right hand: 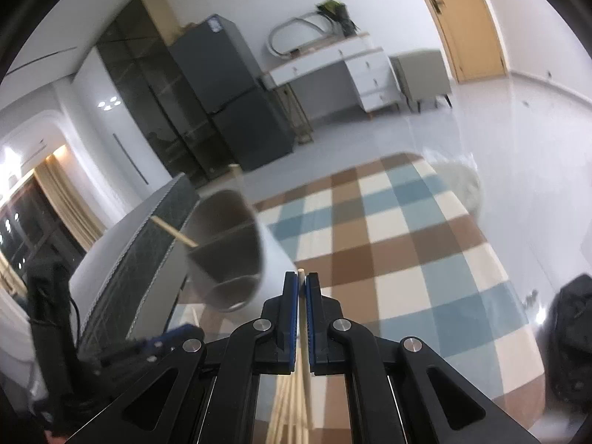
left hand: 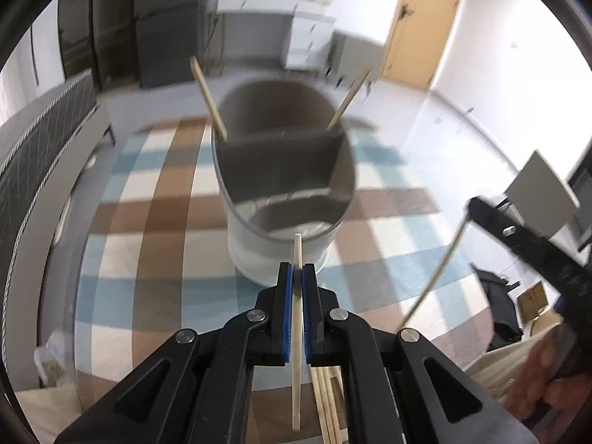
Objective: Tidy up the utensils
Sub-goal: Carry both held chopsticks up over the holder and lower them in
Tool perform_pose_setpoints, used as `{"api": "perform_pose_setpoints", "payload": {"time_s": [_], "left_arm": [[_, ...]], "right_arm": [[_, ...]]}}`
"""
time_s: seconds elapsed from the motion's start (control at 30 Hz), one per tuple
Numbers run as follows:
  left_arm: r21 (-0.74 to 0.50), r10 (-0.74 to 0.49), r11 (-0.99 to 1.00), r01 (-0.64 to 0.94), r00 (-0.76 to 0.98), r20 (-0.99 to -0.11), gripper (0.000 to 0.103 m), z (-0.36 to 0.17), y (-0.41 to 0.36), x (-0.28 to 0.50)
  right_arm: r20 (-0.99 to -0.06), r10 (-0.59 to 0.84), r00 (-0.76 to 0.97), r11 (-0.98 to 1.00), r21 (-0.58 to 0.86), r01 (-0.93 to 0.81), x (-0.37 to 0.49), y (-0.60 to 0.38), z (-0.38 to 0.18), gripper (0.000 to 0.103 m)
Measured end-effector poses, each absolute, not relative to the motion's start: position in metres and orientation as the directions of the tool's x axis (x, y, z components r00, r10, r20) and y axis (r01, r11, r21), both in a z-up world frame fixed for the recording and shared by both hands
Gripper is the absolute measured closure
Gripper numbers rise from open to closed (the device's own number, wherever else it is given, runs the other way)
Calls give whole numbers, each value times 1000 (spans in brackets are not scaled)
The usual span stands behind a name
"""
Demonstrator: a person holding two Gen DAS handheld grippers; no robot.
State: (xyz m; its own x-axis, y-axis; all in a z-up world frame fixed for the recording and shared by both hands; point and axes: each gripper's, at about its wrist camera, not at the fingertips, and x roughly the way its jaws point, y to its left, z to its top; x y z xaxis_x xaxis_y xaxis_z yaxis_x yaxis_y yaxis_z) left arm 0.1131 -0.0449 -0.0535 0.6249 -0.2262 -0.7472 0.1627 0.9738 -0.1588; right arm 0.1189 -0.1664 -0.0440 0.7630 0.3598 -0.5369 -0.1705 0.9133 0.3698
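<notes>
At lower centre of each wrist view, the left tongs (left hand: 298,272) and right tongs (right hand: 301,281) each pinch one chopstick (left hand: 297,333) (right hand: 304,336), with the divided grey holder (left hand: 283,170) mid-frame ahead.

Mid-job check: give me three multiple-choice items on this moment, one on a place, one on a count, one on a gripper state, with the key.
1. Where does the grey utensil holder stand?
A. on the checked cloth
B. on the floor
C. on the desk

2. How many chopsticks stand in the holder's far compartment?
A. none
B. two
C. five

3. The left gripper is:
A. wide open
B. shut on nothing
C. shut on a chopstick

Key: 1 A, checked squares surround its base; 2 B, one leans out at each side; 3 C, the blue pads clamp the stick.
</notes>
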Motion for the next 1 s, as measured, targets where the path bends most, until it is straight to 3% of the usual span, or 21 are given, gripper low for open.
{"api": "perform_pose_setpoints", "payload": {"time_s": [0.23,1.0], "left_arm": [[-194,-262,965,176,661,-703,103,-49,-11,101],[-283,-373,928,244,664,-649,103,13,13,98]], "right_arm": [[-484,327,812,942,233,-241,92,-137,-27,100],[-446,320,836,945,215,-248,77,-126,2,100]]}}
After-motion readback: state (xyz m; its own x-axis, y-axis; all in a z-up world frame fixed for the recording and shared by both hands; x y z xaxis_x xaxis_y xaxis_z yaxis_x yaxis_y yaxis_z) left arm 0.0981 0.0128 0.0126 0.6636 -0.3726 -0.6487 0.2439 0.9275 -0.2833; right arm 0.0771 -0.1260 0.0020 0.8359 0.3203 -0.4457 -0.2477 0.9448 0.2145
